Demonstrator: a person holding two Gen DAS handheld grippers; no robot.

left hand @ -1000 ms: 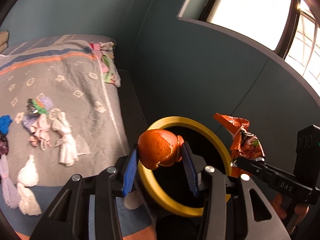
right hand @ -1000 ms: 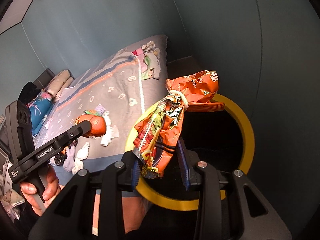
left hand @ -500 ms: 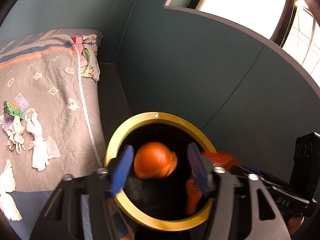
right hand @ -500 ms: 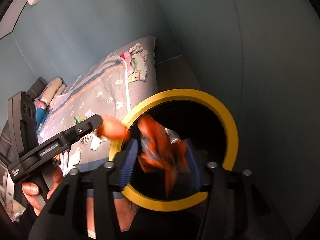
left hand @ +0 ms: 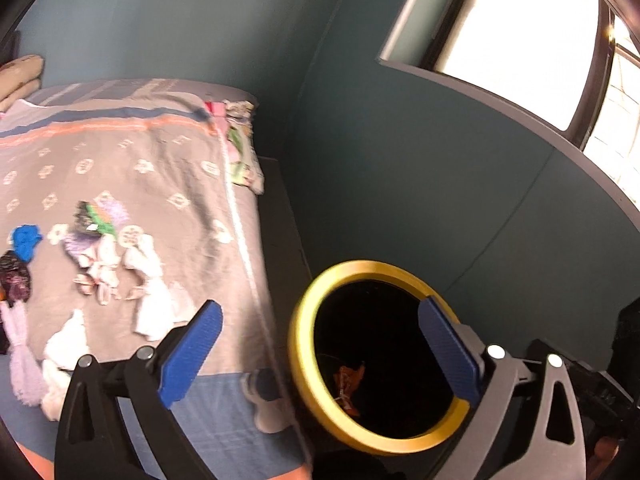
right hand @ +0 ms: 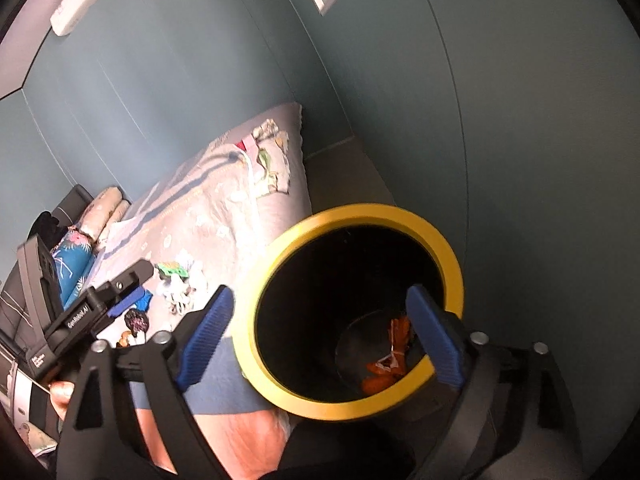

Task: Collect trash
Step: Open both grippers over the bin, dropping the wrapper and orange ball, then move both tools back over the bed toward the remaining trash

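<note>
A black bin with a yellow rim (left hand: 301, 364) (right hand: 454, 264) stands on the floor beside the bed. Orange trash (left hand: 349, 384) (right hand: 394, 348) lies at its bottom. My left gripper (left hand: 320, 344) is open and empty, its jaws straddling the bin's left rim. My right gripper (right hand: 320, 336) is open and empty above the bin mouth. Several pieces of trash lie on the bed: white tissues (left hand: 148, 288), a green and purple wrapper (left hand: 94, 220) (right hand: 172, 270), a blue scrap (left hand: 25, 240) and a dark wrapper (left hand: 14, 276) (right hand: 136, 322).
The bed with a grey patterned blanket (left hand: 120, 168) (right hand: 216, 200) fills the left. Teal walls (left hand: 400, 160) close in behind and to the right of the bin. A window (left hand: 520, 40) is up high. Pillows (right hand: 104, 212) lie at the bed's far end.
Both grippers opened. The orange peel and the orange snack bag dropped from them into the bin. Both grippers then drew back a little from the bin.
</note>
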